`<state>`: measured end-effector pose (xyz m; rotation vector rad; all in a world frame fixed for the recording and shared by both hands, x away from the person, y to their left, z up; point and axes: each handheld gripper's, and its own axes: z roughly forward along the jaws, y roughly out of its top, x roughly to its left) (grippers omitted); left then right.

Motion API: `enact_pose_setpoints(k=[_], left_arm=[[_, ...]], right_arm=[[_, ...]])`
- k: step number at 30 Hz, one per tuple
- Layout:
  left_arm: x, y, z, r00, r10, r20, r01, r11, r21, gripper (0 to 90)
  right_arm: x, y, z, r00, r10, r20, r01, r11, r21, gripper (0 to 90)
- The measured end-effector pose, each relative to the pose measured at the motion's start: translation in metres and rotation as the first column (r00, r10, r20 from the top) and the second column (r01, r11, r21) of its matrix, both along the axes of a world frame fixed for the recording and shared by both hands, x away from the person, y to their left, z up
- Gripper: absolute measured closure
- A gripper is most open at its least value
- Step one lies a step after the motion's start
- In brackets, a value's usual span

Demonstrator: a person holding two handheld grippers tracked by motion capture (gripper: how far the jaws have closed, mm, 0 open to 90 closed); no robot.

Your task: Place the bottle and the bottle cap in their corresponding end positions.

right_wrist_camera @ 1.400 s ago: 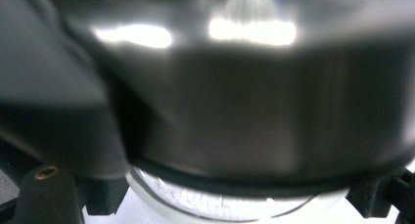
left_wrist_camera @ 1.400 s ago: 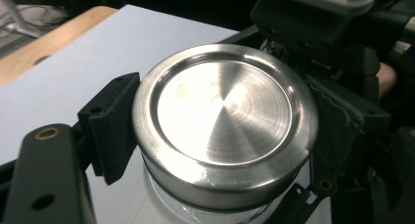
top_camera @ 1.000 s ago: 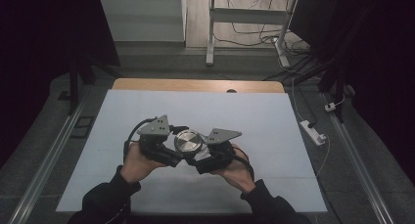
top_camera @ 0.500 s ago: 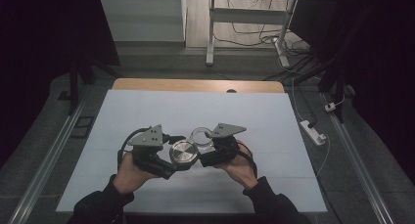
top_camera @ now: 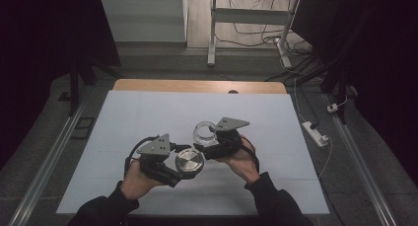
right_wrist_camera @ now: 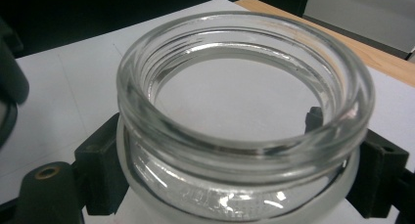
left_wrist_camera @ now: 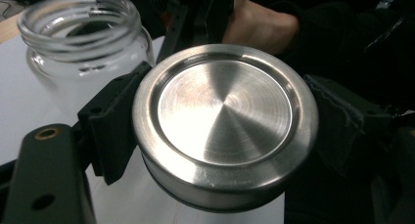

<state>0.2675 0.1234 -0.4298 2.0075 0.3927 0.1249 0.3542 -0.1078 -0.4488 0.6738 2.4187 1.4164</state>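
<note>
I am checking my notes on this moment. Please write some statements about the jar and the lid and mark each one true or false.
1. The left gripper holds the metal lid. True.
2. The lid sits screwed on the glass jar. False: it is off, beside the jar.
3. The right gripper clamps the jar. True.
4. The jar is full of liquid. False: it looks empty.
5. The jar's mouth is open. True.
</note>
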Motion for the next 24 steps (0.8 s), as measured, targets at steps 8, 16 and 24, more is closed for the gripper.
enact_pose_setpoints(k=[8,16,24], left_arm=[[0.002,-0.001,-0.018,0.9996,0.020,0.019,-0.020,0.9997,0.016,19.5],[0.011,-0.004,-0.043,0.9992,0.037,0.015,-0.038,0.9984,0.042,19.5],[0.020,-0.011,-0.062,0.9991,0.043,-0.004,-0.043,0.9984,0.038,19.5]], right_arm=[[0.009,0.005,-0.001,0.9999,-0.009,0.007,0.009,1.000,-0.012,14.7],[0.025,0.008,-0.006,0.9994,-0.034,0.006,0.034,0.999,-0.017,14.7],[0.039,0.009,-0.008,0.9979,-0.065,0.004,0.065,0.998,-0.016,14.7]])
